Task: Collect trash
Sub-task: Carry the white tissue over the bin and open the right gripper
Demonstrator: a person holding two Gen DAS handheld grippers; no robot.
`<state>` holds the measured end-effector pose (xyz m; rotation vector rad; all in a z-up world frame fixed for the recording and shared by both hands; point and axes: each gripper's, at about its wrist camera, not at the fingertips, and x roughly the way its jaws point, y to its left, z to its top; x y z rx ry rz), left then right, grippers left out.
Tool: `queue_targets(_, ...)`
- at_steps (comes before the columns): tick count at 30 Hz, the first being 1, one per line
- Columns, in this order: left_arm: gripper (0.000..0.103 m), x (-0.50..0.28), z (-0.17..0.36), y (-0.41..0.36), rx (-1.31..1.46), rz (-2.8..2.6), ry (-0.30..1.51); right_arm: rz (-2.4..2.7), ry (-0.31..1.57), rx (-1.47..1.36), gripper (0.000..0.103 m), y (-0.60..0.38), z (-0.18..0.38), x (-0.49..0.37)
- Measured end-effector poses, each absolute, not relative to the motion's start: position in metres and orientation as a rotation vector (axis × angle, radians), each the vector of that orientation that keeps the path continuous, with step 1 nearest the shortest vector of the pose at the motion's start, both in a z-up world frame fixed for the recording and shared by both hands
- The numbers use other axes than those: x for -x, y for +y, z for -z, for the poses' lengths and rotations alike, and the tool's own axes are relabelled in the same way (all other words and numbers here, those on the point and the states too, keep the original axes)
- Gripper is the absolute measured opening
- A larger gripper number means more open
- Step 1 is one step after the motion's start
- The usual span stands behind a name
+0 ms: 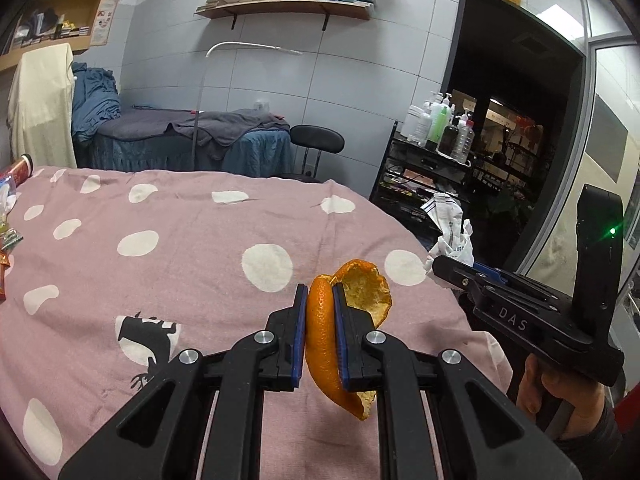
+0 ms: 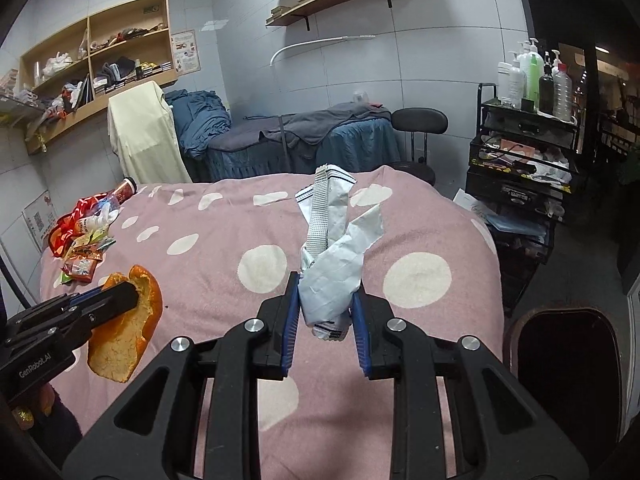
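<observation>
My left gripper [image 1: 320,336] pinches the orange peel [image 1: 320,344], my right gripper [image 2: 325,316] clamps the crumpled white wrapper [image 2: 334,268], both above the pink spotted bedcover [image 1: 180,264]. More wrappers [image 2: 84,240] litter its far left corner (a dark bin [image 2: 568,356] stands near right).

You held a curled orange peel [image 1: 320,332], pith pale and rough, edge-on above the pink spotted bedspread [image 1: 160,272] — and a crumpled white paper wrapper [image 2: 332,264], upright. Bright snack wrappers [image 2: 82,248] lay heaped at the bed's far left corner.

R claw [image 2: 325,322] grips crumpled wrapper [image 2: 334,264].
</observation>
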<state>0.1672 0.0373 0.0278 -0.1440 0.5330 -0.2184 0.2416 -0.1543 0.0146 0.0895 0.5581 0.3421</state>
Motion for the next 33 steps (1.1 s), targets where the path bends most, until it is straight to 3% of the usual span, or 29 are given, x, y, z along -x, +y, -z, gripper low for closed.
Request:
queue_targets(19,0.013,-0.162,-0.021,-0.057,0.124,0.450,0.554,-0.061,0.639,-0.227,0.025,-0.299,0.027,-0.180)
queue_targets(33,0.013,-0.167,-0.013,-0.108,0.076,0.555,0.593,0.114,0.802,-0.278,0.027,-0.360,0.088,-0.198)
